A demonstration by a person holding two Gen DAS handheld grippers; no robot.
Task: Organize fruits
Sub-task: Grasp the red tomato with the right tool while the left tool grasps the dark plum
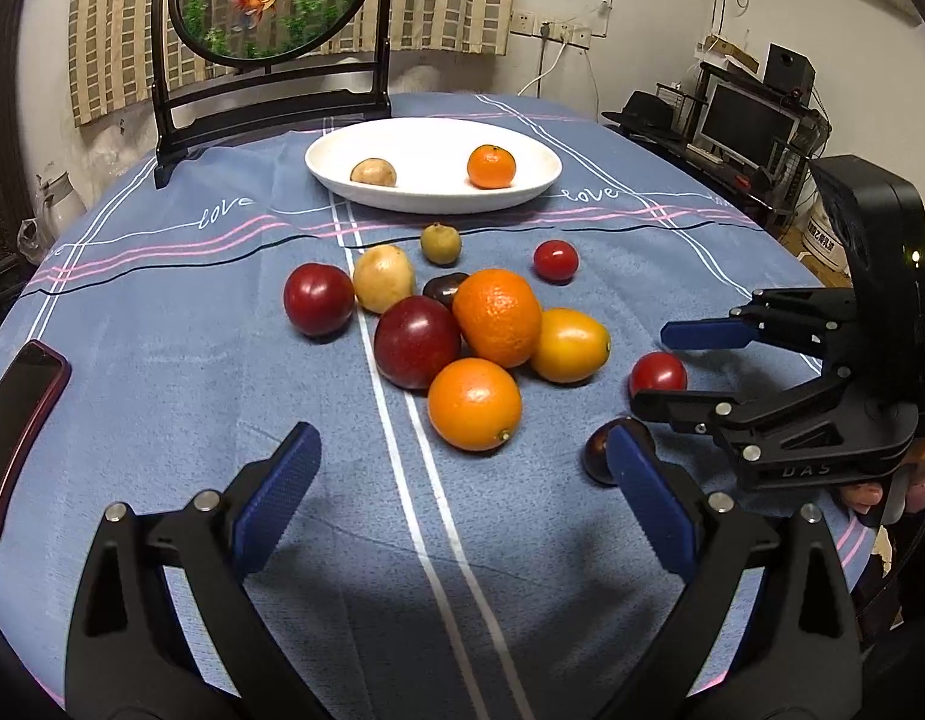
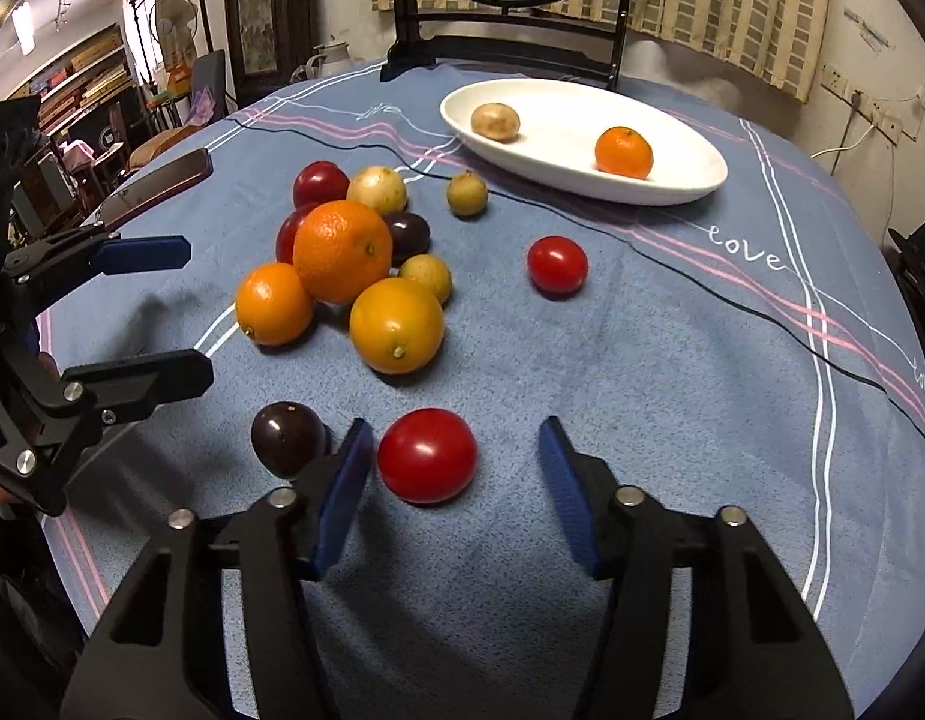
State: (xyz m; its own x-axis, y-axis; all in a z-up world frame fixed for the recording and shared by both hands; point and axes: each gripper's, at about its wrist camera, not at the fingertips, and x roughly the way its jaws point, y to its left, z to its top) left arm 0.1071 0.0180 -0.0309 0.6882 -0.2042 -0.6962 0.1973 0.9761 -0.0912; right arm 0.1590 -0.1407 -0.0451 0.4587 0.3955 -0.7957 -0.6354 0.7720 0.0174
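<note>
Tomato (image 2: 427,456) lies between the right tool's (image 2: 453,495) wide-open fingers.

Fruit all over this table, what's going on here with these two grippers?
A person is sorting fruit into the white plate, using a handheld gripper in each hand. So far the plate holds a small orange and a brownish fruit; the rest sits on the blue tablecloth. The right gripper is open around a red tomato, not yet closed. The left gripper hangs open and empty before the pile.
</note>
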